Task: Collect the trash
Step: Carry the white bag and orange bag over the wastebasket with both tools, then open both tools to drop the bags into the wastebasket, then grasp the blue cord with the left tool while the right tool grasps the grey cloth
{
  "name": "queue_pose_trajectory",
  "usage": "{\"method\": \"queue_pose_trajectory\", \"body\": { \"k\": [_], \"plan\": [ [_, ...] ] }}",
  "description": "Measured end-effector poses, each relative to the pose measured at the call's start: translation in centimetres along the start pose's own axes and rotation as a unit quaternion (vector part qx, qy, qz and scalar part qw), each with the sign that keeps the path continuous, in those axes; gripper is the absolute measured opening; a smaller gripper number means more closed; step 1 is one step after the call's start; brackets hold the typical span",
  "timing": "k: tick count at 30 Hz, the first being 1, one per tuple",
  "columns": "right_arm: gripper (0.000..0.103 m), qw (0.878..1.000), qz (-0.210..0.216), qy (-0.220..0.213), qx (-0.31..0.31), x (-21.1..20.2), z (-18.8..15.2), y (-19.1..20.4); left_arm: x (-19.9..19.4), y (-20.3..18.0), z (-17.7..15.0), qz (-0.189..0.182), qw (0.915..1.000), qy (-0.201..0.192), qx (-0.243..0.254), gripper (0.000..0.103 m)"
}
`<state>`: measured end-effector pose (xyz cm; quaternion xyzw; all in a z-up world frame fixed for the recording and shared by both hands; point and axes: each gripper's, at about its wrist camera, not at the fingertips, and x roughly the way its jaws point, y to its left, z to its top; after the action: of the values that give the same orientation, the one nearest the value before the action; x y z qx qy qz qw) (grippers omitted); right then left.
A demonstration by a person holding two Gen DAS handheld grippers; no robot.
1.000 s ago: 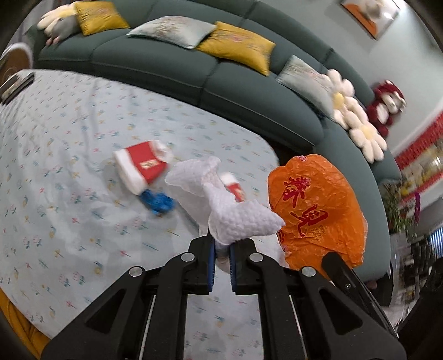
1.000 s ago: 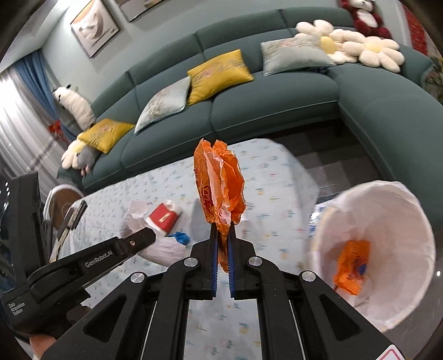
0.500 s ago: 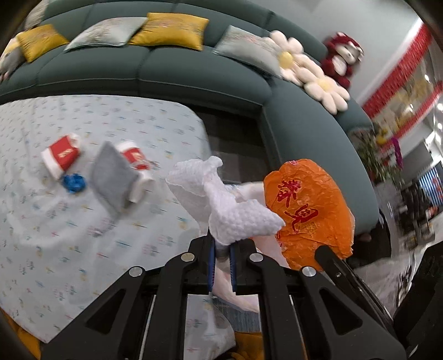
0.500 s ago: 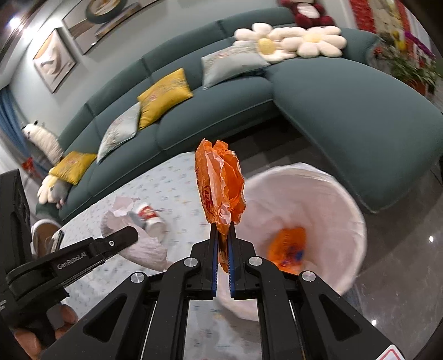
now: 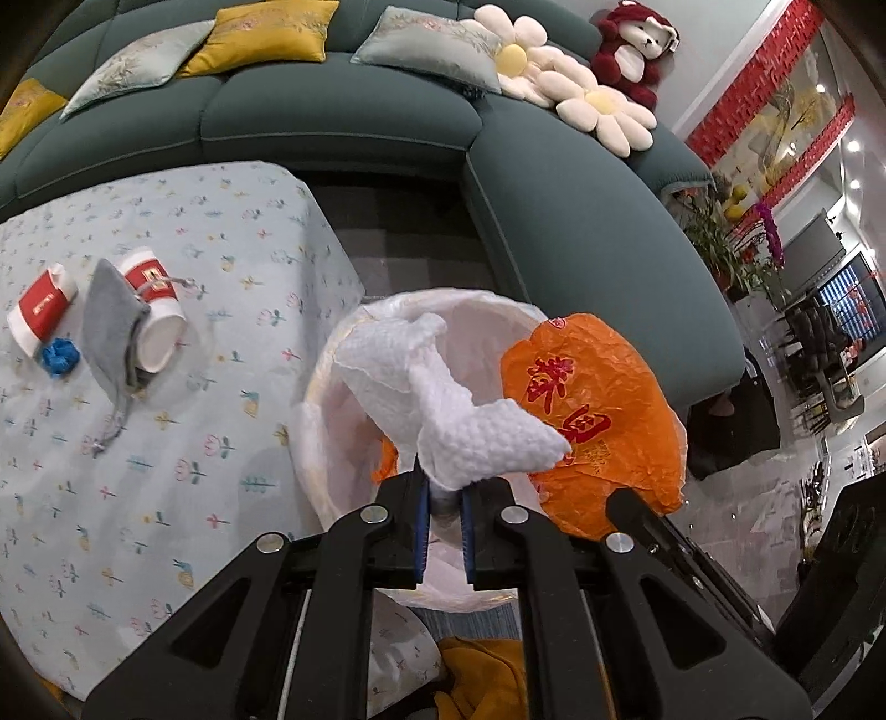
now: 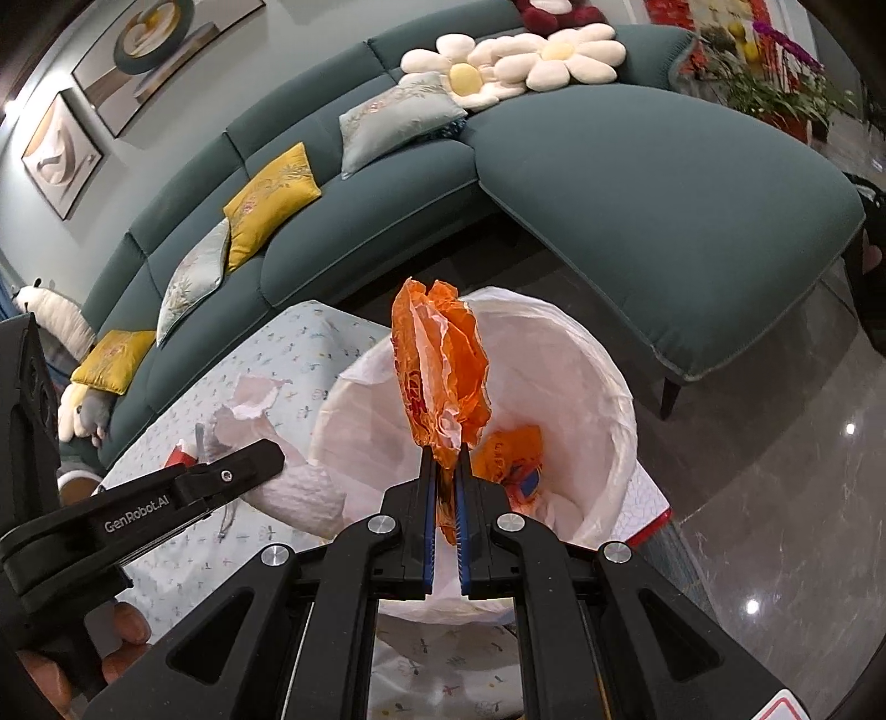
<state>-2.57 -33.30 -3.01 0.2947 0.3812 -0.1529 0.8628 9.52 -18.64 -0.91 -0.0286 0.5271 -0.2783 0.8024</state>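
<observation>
Two pairs of handheld black tongs are hovering over a round trash bin (image 5: 326,387) lined with a white plastic bag, which is standing on the floor just beside the corner of a table (image 5: 166,443) covered in a pale blue flowered cloth. The left tongs (image 5: 443,498) are pinching a crumpled white paper towel (image 5: 443,410), their blue pads pressing on its lower end while the rest is fanning out above the bin's opening. The right tongs (image 6: 443,482) are clamping a crumpled orange plastic bag (image 6: 437,376) with red printed characters, holding it upright over the middle of the bin. Inside the bin, an orange wrapper (image 6: 509,454) is already lying near the bottom. On the table, well apart from the bin, two red and white paper cups (image 5: 152,310) are lying on their sides, with a grey cloth pouch (image 5: 113,327) draped against the nearer one and a small blue scrap (image 5: 60,357) just beside the farther one. Beyond the bin and table, a curved dark green sofa (image 5: 554,210) is carrying yellow and grey cushions, white flower-shaped pillows and a red plush toy (image 5: 634,50). A person's fingers (image 6: 127,637) are gripping the left tongs' handle.
</observation>
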Motion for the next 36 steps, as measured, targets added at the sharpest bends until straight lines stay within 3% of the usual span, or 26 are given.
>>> {"method": "queue_pose_trajectory", "body": {
  "k": [4,8,9,22,36],
  "plan": [
    [0.006,1.0,-0.001,0.005,0.004,0.5,-0.3,-0.4,0.8,-0.2,-0.3,0.0,1.0,0.006,0.003,0.013],
    [0.007,1.0,-0.002,0.01,0.007,1.0,-0.3,-0.5,0.8,0.0,-0.5,0.012,0.9999,0.001,-0.006,0.052],
    [0.008,1.0,-0.001,0.011,0.008,1.1,-0.3,-0.5,0.7,0.1,-0.6,0.016,0.9998,-0.003,-0.008,0.054],
    [0.016,1.0,-0.001,0.013,0.004,1.4,-0.4,0.6,0.0,1.9,-0.6,0.026,0.9994,-0.007,-0.022,0.056],
    [0.026,0.999,0.002,0.012,-0.041,0.6,-0.8,4.9,-3.1,6.1,-0.4,0.06,0.9961,-0.041,-0.05,0.056]
  ]
}}
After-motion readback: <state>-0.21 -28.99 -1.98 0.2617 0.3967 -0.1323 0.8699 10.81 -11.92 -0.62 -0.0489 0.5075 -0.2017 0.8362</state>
